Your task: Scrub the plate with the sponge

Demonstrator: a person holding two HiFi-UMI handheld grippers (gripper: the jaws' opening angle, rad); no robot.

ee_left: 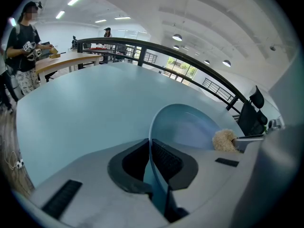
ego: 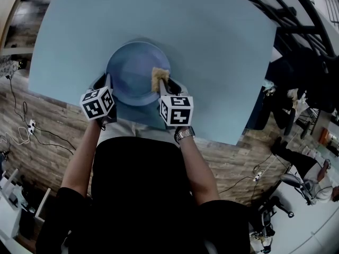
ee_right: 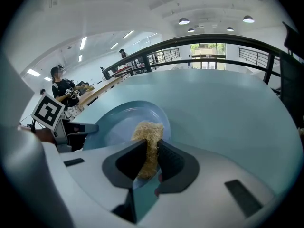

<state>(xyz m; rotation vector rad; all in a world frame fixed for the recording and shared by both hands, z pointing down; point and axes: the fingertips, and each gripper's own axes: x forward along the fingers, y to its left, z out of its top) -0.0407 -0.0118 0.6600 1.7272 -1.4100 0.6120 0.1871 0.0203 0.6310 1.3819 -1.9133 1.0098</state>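
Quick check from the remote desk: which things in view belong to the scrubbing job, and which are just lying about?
In the job:
- plate, its rim clamped by the left gripper
- sponge, held in the right gripper over the plate
- table underneath

Just about:
- floor cables
- person at a far desk
- office chair

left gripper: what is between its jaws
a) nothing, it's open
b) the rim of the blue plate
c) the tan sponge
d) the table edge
B: in the left gripper view the left gripper has its jaws closed on the rim of the blue plate, while the tan sponge sits clamped in the right gripper.
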